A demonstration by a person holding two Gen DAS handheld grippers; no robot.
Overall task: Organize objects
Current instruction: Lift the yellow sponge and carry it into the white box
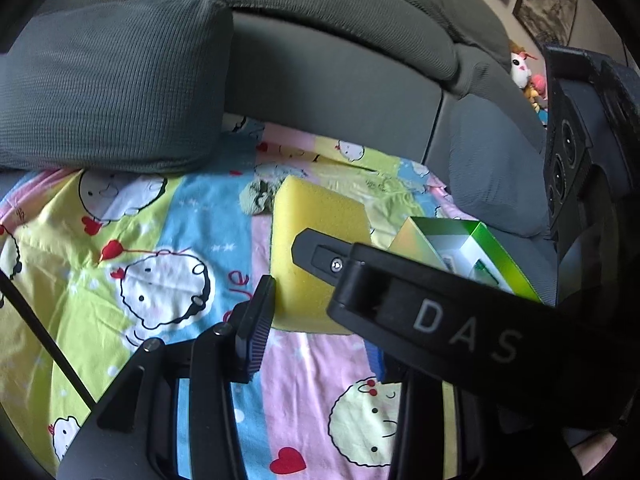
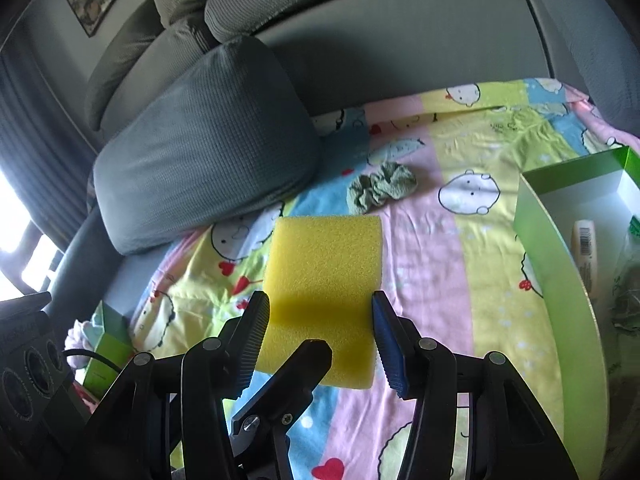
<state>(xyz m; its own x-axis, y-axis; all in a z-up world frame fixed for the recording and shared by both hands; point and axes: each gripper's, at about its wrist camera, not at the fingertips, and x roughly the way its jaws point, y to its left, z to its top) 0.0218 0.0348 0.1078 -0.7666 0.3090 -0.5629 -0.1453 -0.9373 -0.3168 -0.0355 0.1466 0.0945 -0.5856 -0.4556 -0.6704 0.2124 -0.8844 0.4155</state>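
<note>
Yellow rectangular foam sponge (image 2: 324, 280) is pinched between both pads of the right claw (image 2: 320, 336), near end clamped, far end sticking out forward, apparently clear of the cartoon-print bedsheet (image 2: 440, 280). Right claw: gripping the sponge.

Left claw (image 1: 304, 276): one ribbed pad touches the sponge's side; the other finger is hidden behind the right claw's body, so I can't tell if it's clamping.

Likely step: carry the sponge to the open green-and-white cardboard box (image 2: 560, 280) on the right, which already holds a pale tube (image 2: 584, 248). To do it well: keep the squeeze light, foam deforms; clear the box's near wall before lowering; free the left pad first.

Green fabric scrunchie (image 2: 380, 190) lies on the sheet beyond the sponge, near the grey-green ribbed cushion (image 2: 208, 152).
</note>
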